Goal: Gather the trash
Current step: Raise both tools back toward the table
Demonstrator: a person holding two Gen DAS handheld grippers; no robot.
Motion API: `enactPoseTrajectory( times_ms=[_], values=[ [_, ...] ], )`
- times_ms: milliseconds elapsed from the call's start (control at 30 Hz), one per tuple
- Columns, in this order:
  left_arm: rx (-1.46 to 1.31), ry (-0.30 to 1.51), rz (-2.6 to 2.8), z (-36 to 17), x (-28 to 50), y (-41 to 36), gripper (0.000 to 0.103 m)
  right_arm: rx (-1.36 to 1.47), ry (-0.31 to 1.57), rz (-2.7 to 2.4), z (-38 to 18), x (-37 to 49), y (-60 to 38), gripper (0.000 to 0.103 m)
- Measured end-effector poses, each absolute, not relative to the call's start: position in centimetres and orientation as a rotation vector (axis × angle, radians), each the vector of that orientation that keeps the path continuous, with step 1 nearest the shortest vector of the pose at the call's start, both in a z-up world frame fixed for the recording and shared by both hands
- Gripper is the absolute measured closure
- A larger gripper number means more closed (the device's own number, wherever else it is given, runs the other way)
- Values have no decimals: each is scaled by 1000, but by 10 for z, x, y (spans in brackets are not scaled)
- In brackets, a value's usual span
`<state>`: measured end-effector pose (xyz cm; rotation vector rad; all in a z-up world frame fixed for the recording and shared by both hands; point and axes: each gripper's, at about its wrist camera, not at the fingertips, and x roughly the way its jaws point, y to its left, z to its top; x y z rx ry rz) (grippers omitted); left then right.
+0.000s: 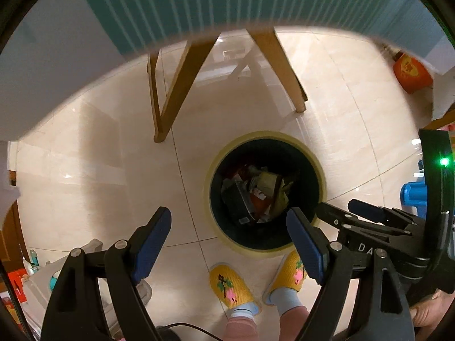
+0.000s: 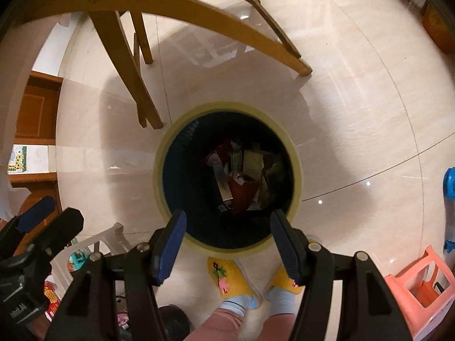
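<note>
Around one trash bin (image 2: 159,167) with its heap of wrappers (image 2: 244,176) stand two yellow slippers (image 2: 227,280), two open-jawed grippers, left gripper (image 1: 229,241) and right gripper (image 2: 227,245), and one pink stool (image 2: 421,289).

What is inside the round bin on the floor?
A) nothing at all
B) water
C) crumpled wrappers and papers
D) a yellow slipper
C: the bin holds crumpled wrappers and papers, visible down inside from both views; both tools are open and hold nothing.

Your grippers (image 1: 227,241): black frames, blue ribbed pads (image 1: 152,244), silver screws. Your slippers (image 1: 230,287): yellow, flowered; pale-blue socks (image 1: 288,299), pink trousers (image 2: 219,326).
</note>
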<state>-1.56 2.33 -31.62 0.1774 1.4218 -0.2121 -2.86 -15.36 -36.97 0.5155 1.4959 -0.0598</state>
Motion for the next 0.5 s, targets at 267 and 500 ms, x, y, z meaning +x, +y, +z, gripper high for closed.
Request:
enactPoseTrajectory(
  times_ms=[267,500],
  values=[
    [189,1353,-249,-231,-30,23,21,513,1408,-71,-289,-31,-155,41],
    [184,1289,-275,-151,-37,38,21,520,1321,-73,-204,-37,-154,41]
  ],
)
